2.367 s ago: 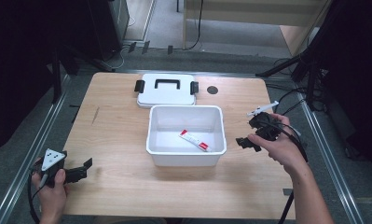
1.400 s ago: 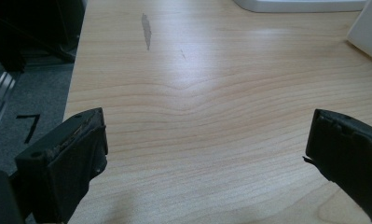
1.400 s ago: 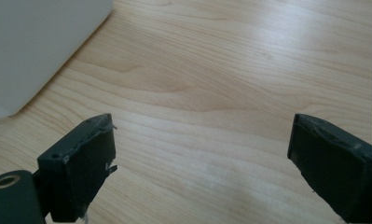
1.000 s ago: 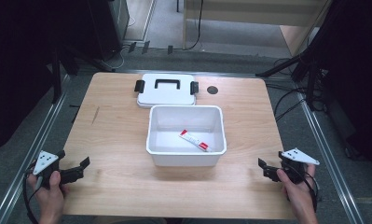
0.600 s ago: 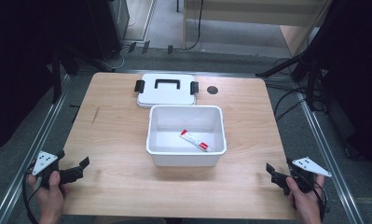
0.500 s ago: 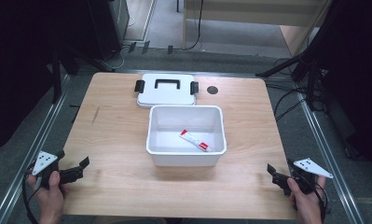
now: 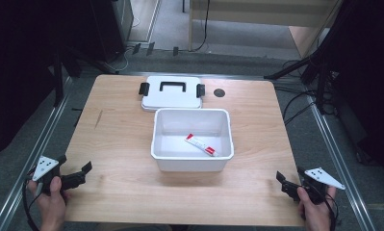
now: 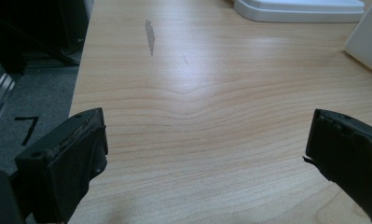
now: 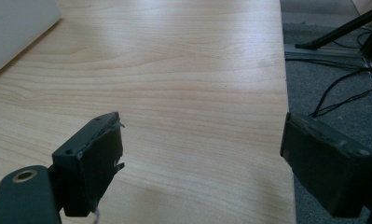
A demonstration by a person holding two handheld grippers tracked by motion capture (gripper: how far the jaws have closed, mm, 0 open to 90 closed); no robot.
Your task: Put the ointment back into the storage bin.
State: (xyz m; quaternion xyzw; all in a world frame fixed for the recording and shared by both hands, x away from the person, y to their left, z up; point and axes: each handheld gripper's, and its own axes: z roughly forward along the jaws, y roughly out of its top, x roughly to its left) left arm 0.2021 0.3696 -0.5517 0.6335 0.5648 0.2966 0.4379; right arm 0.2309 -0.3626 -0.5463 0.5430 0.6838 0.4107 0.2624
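- Partly cut off, the lid (image 7: 172, 93) and white bin (image 7: 192, 159) show as mere edges in both gripper views; the tube (image 7: 201, 145) lies inside the bin.
- Both hands rest at the table's (image 7: 122, 144) near corners, well apart from the bin.
- Left gripper (image 7: 82, 173) gapes wide, empty, over bare wood.
- Right gripper (image 7: 285, 182) likewise stands wide, holding nothing.
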